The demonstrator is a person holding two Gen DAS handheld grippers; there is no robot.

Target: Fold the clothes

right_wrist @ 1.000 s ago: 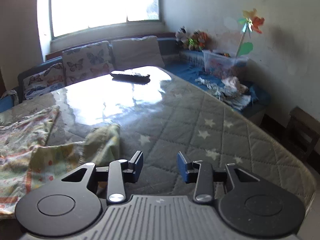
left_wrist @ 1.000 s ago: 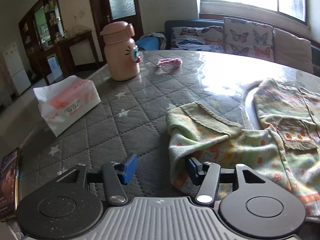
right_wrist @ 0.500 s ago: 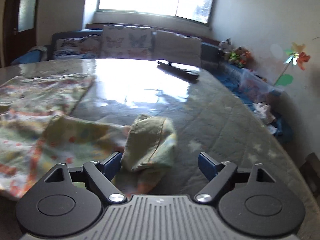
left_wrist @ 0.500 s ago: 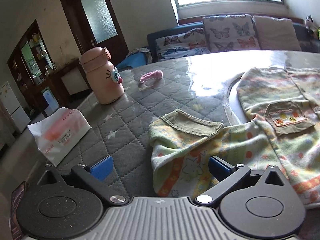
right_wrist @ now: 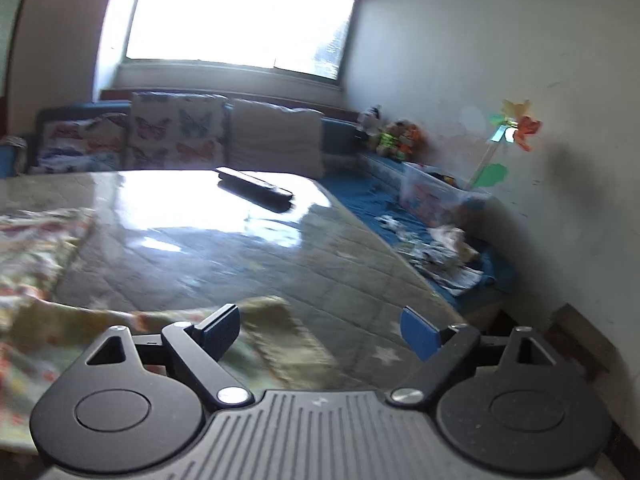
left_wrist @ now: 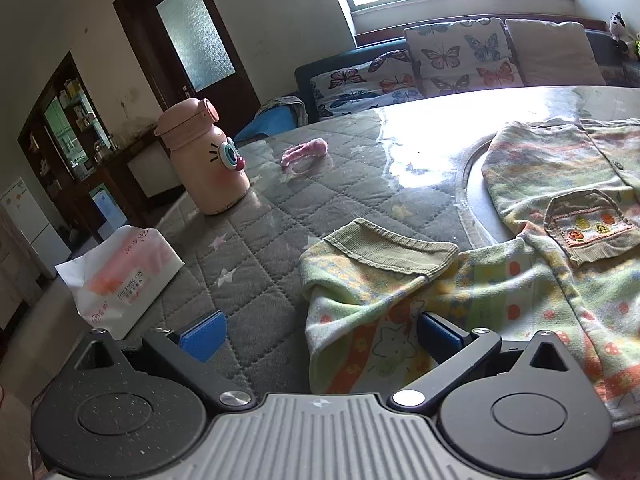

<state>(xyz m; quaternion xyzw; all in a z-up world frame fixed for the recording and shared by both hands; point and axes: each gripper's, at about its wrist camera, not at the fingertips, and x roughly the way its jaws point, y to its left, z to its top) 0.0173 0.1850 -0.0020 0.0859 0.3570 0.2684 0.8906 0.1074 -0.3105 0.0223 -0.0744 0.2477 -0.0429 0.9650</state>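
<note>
A child's patterned yellow-green shirt [left_wrist: 552, 272] lies spread on the grey quilted table, with a chest pocket [left_wrist: 588, 228]. Its left sleeve [left_wrist: 376, 276], with an olive cuff, lies folded over near me. My left gripper [left_wrist: 320, 332] is open wide, its jaws either side of that sleeve's near edge. In the right wrist view the shirt [right_wrist: 36, 264] lies at the left and its other sleeve [right_wrist: 272, 332] reaches between the jaws of my right gripper [right_wrist: 320, 330], which is open and empty. That view is blurred.
A pink cartoon flask [left_wrist: 204, 160], a tissue pack [left_wrist: 120, 276] and a pink hair tie [left_wrist: 304, 152] sit at the table's left. A black remote [right_wrist: 256, 188] lies at the far side. A sofa with butterfly cushions [left_wrist: 452, 60] stands behind. The table's right edge [right_wrist: 416, 272] drops off.
Both grippers have opened wide. The left one has closed in on the left sleeve. The right one has swung to the right, with the right sleeve now at its left jaw.
</note>
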